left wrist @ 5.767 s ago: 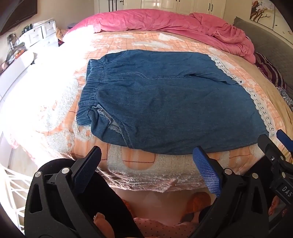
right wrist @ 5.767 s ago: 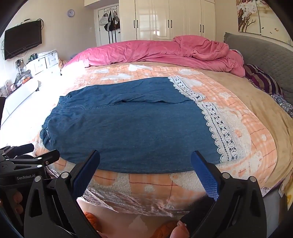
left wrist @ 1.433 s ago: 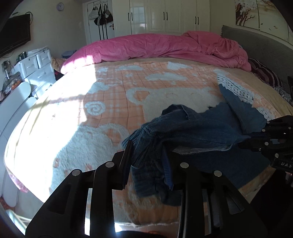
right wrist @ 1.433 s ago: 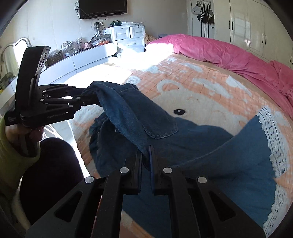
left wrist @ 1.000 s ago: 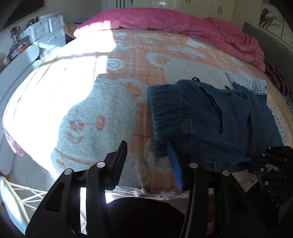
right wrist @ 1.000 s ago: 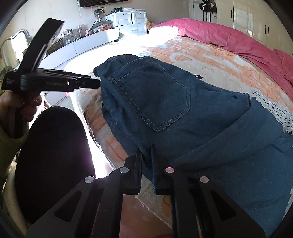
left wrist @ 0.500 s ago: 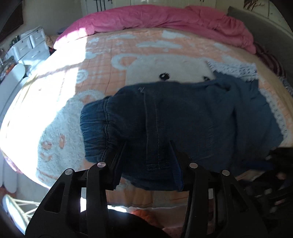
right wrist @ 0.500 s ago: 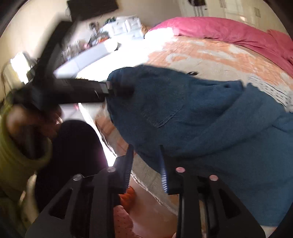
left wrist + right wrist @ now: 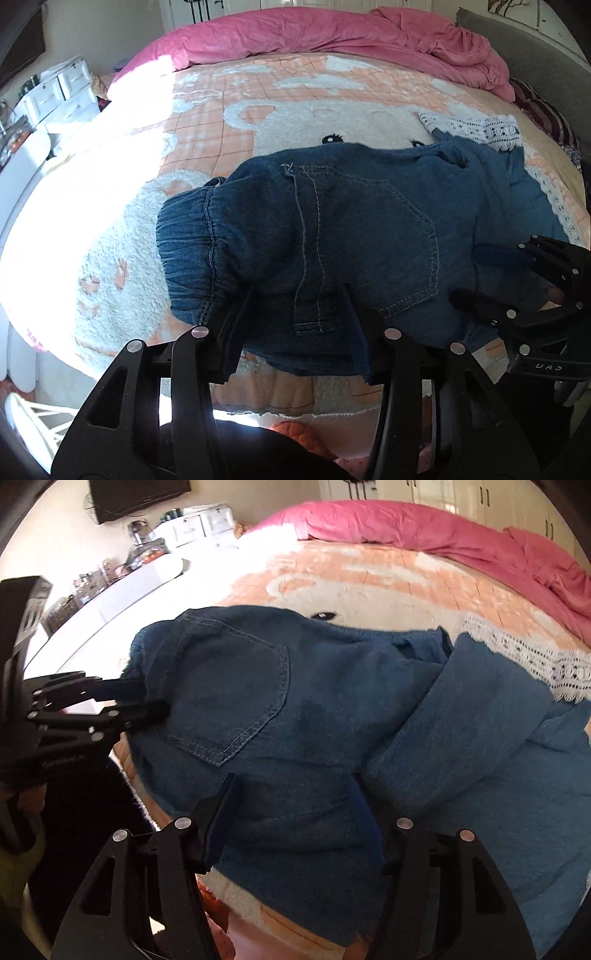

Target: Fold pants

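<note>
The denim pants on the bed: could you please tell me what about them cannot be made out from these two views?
- Lower layers of the denim pants: hidden under the top fold with the back pocket, both views.
- Far right of the pants: cut off by the frame edge, right wrist view.
- Left gripper fingertips: covered by the overhanging hem, so contact is unclear.
- Right gripper, jaws opening: its pads are in shadow on the cloth.

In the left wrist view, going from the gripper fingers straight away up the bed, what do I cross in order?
Left gripper → denim pants → bear-print blanket → pink duvet → white wardrobe doors.
</note>
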### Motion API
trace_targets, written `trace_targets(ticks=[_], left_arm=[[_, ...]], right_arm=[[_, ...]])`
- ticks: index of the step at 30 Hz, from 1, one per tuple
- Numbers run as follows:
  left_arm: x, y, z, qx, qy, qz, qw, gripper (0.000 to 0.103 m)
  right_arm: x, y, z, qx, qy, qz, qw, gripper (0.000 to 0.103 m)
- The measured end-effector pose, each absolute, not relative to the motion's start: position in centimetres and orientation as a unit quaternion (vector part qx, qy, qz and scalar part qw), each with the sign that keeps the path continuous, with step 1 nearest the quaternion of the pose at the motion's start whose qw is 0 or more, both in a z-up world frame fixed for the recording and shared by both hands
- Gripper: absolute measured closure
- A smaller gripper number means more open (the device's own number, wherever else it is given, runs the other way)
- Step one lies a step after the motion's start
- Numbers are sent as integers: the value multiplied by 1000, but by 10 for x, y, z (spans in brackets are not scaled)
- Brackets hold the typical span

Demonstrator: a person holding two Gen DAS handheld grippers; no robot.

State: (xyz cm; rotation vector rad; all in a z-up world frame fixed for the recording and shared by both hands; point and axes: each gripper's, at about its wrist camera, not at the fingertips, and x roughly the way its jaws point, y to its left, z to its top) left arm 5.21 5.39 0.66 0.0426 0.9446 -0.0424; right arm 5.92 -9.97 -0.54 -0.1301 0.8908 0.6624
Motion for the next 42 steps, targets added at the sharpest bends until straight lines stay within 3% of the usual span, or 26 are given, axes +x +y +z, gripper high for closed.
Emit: trace_targets(ticks=[2,5,9,15,17,22,27,34,38,40,42], left_arm=[[40,60,24,-15,438,-26,898,55],[25,58,51,-26,404,-17,914,47],[21,30,76,-17,376,-63,924,31],[52,-41,44,-4,409,-149,900,30],[62,-57,33,-4,422,-164,892,34],[98,-78,11,-17,462,-199,864,64],[120,-71,-14,-69,477,-208,851,75],[122,-73,-21,-72,464,-225,854,74],[121,-77,-21,-80,451,-239,856,69],[120,-76,-18,-89,446,-248,855,85],[119,-77,-17,-110,449,-274,844,89]], right_arm=[[54,-120,14,-30,386,319,865,41],[53,-154,41,-12,338,280,899,26],[60,-192,52,-23,314,202,927,25],[75,-246,33,21,341,96,935,23],[75,-257,32,29,332,77,940,23],[78,-278,31,65,321,58,943,23],[84,-266,26,65,327,77,940,23],[117,-233,34,94,369,142,914,21],[151,-201,40,35,406,149,901,17],[179,-181,41,-14,424,131,896,17],[205,-166,39,-36,437,125,890,17]])
